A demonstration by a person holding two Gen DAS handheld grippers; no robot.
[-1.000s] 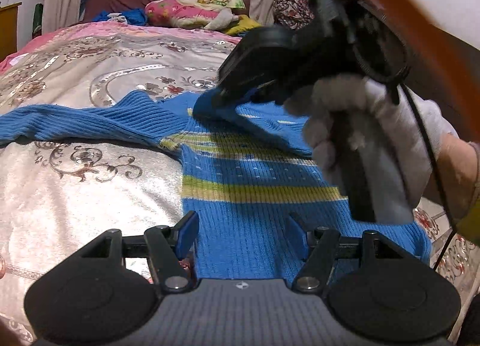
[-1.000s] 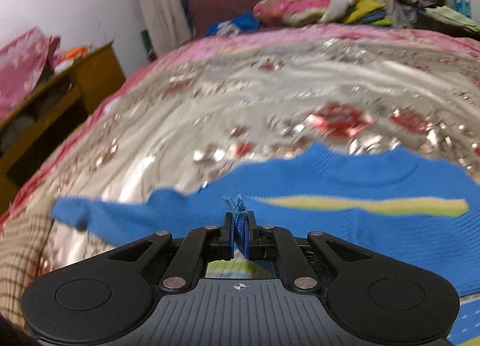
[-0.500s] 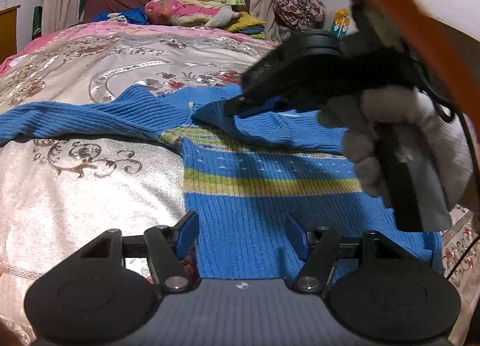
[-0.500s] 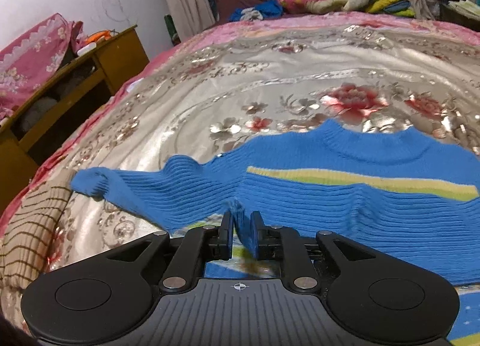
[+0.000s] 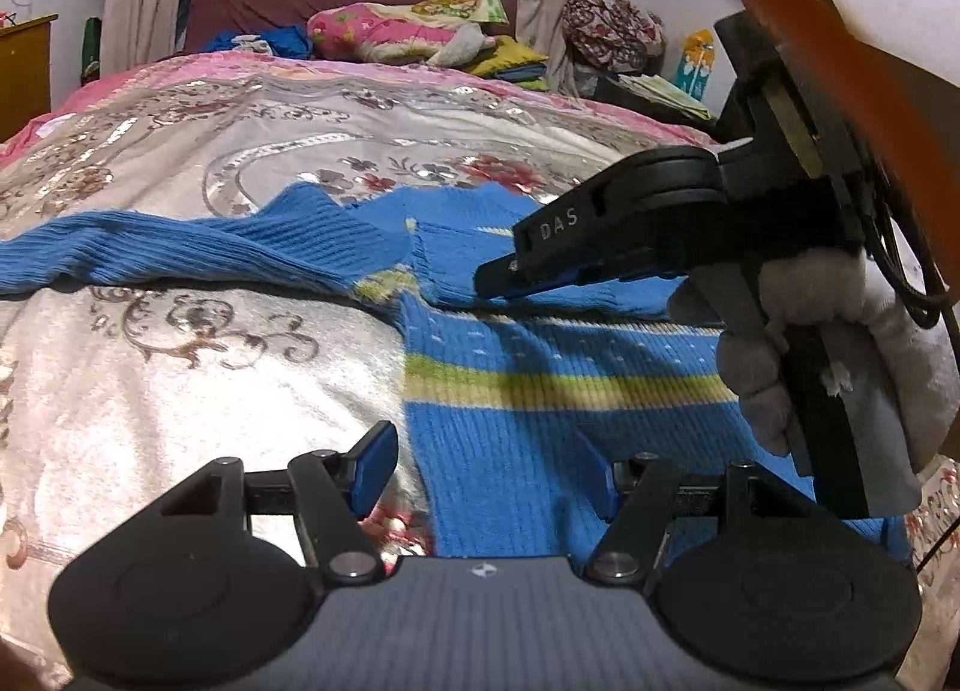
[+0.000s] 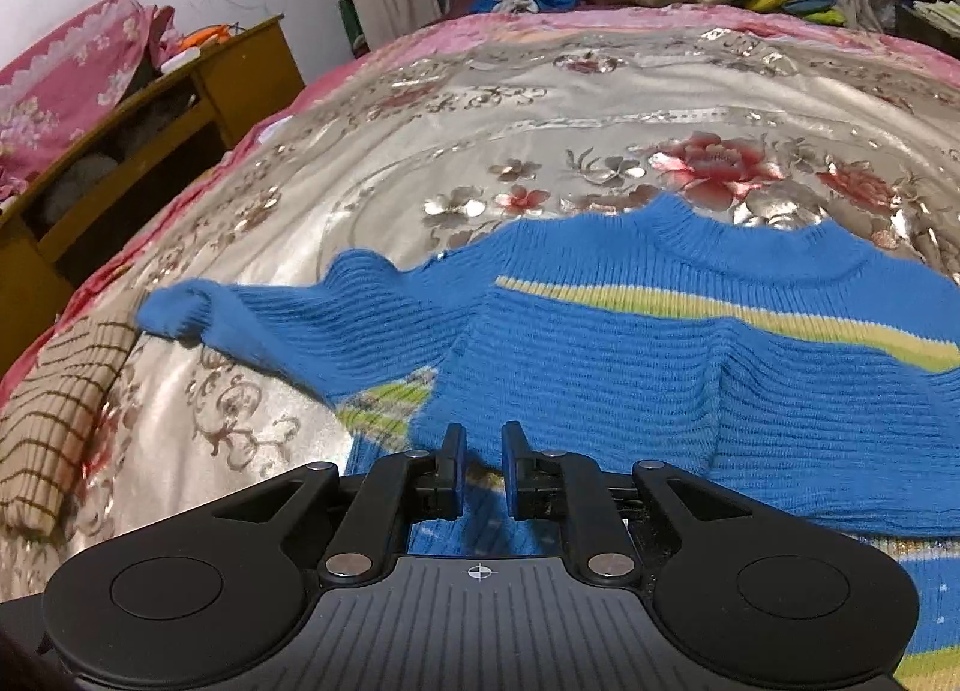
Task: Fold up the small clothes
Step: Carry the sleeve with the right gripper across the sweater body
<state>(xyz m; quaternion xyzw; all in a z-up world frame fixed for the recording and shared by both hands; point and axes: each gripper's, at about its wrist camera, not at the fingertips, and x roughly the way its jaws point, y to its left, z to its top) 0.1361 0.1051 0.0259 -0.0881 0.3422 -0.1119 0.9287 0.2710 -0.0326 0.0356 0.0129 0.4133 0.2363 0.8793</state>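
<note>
A small blue knit sweater (image 5: 540,343) with yellow-green stripes lies on the bed. Its right sleeve is folded across the chest; the left sleeve (image 5: 120,253) stretches out to the left. My left gripper (image 5: 486,466) is open and empty, low over the sweater's hem edge. In the right wrist view the sweater (image 6: 630,343) fills the middle, collar away from me. My right gripper (image 6: 480,469) is partly open and empty, just above the folded sleeve. It also shows in the left wrist view (image 5: 510,277), held by a white-gloved hand.
A shiny floral bedspread (image 6: 540,109) covers the bed. A tan striped garment (image 6: 54,427) lies at the bed's left edge. A wooden cabinet (image 6: 150,109) stands to the left. Pillows and clothes (image 5: 408,31) are piled at the headboard.
My right gripper carried the sleeve across the chest, opened its jaws and let it go, then drew back to the right. My left gripper stayed put.
</note>
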